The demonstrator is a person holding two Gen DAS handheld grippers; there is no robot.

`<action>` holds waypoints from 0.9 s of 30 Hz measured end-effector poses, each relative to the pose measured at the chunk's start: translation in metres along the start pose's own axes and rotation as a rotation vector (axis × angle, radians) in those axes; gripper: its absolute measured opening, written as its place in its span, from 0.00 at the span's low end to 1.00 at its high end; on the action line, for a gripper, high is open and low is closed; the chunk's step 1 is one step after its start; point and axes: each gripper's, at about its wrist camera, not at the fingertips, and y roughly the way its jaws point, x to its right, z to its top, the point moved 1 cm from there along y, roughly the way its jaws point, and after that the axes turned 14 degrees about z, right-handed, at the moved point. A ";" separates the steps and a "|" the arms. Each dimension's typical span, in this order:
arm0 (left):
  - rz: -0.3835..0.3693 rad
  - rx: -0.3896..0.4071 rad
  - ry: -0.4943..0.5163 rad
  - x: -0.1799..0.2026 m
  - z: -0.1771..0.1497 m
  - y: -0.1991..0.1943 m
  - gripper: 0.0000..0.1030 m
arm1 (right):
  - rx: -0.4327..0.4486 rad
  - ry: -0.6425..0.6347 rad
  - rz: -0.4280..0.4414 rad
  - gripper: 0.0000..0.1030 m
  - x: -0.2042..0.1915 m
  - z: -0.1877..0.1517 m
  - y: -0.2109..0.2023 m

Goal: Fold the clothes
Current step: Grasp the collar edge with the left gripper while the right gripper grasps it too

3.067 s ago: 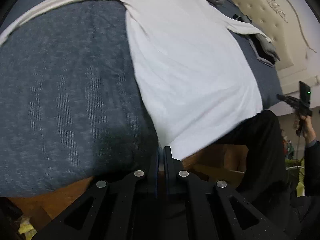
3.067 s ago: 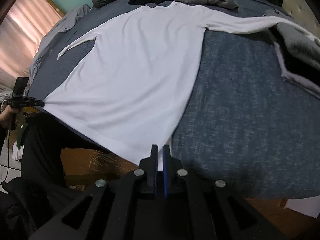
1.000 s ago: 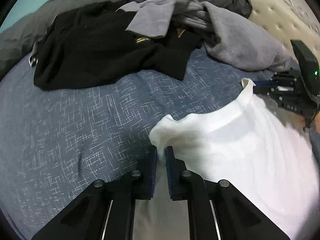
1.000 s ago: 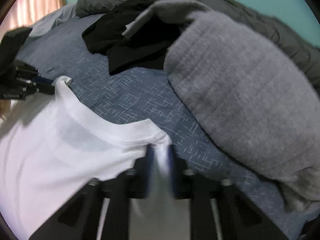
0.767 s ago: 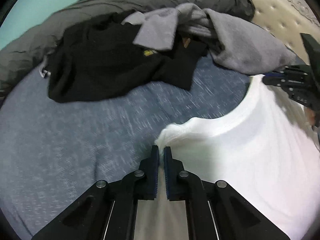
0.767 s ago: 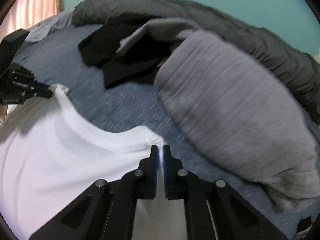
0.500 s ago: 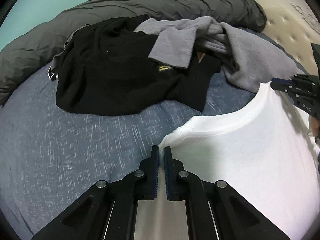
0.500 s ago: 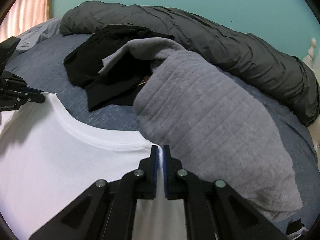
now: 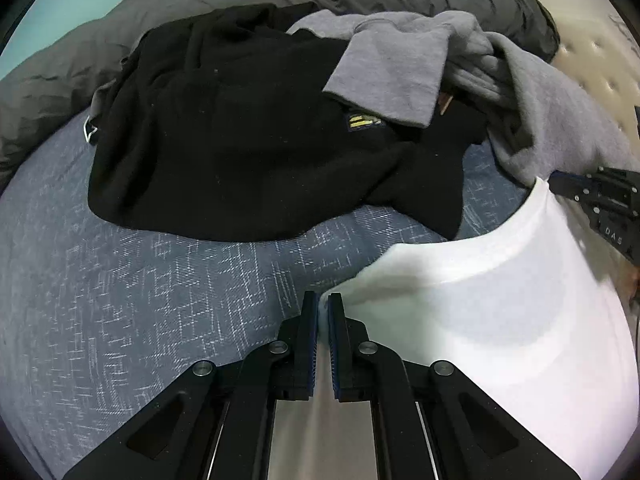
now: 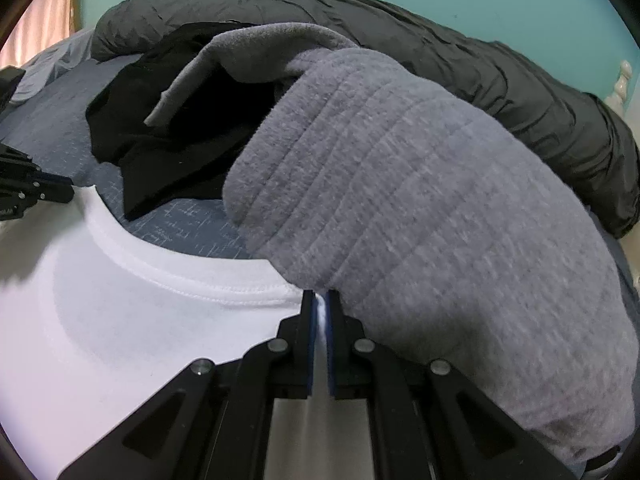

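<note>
A white long-sleeved shirt (image 9: 500, 320) lies on the blue bedspread (image 9: 140, 300), its neckline towards the pile of clothes. My left gripper (image 9: 323, 300) is shut on the shirt's left shoulder edge. My right gripper (image 10: 319, 298) is shut on the shirt (image 10: 140, 312) at the other shoulder, right beside the collar seam. Each gripper shows at the edge of the other's view: the right gripper (image 9: 560, 184) and the left gripper (image 10: 60, 192). The shirt's lower part is out of view.
A black garment (image 9: 260, 152) and a grey fleece (image 10: 420, 200) lie heaped just beyond the collar; the fleece touches my right gripper. A dark quilt (image 10: 440, 48) runs along the teal wall. A padded headboard (image 9: 600, 68) stands at the right.
Both grippers have carried the shirt's shoulders forward towards the clothes pile and lowered them. The grey fleece is now close against my right gripper. Both stay shut on the shirt.
</note>
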 end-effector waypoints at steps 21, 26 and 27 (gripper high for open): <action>-0.040 -0.044 -0.038 -0.065 -0.032 -0.020 0.01 | 0.039 0.047 0.131 0.35 0.014 -0.020 -0.050; -0.071 -0.040 -0.048 -0.074 -0.053 -0.016 0.01 | 0.003 0.118 0.179 0.36 0.028 -0.032 -0.050; -0.080 -0.037 -0.041 -0.074 -0.054 -0.016 0.01 | -0.010 0.138 0.187 0.36 0.033 -0.032 -0.045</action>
